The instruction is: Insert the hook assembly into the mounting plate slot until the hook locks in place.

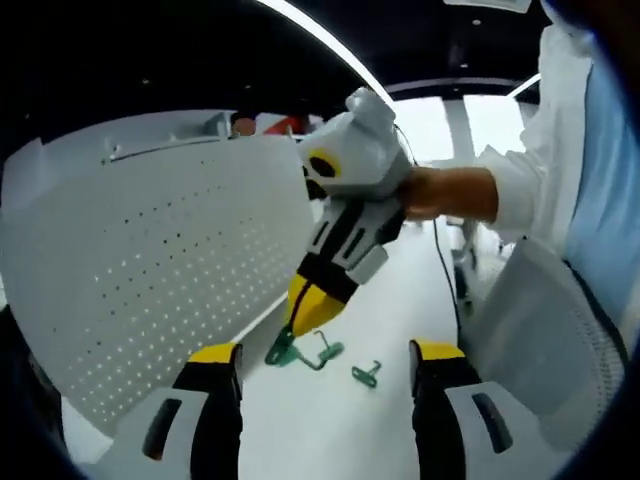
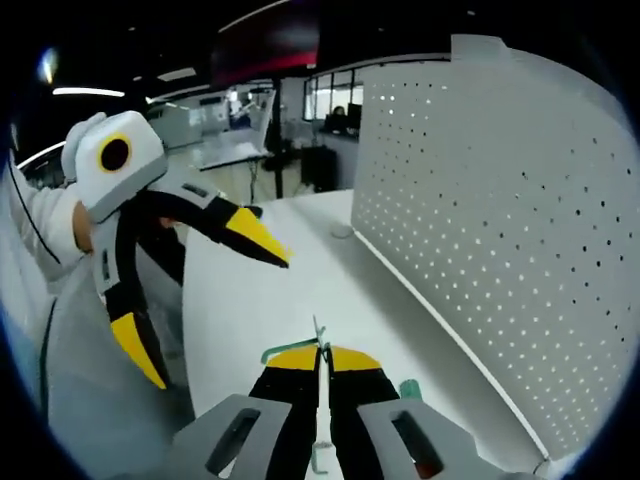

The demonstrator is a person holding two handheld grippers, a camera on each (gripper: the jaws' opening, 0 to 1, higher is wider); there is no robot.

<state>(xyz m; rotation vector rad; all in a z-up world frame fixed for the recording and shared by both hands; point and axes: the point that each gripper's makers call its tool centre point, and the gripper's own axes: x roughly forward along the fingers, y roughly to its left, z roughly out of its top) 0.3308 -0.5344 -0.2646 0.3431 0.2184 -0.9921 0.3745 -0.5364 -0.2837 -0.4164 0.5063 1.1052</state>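
Your right claw (image 2: 322, 362) is clamped on a green hook (image 1: 298, 351) w/ its tip down at the counter (image 1: 340, 420), near the foot of the pegboard plate (image 2: 500, 230). Left claw (image 1: 325, 362) gapes, empty. 2nd hook (image 1: 366, 373) lies beside. Nothing inserted yet; lift, slot, lock all remain.

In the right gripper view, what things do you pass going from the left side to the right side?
Left gripper → green hook pinched in the right gripper → white pegboard panel.
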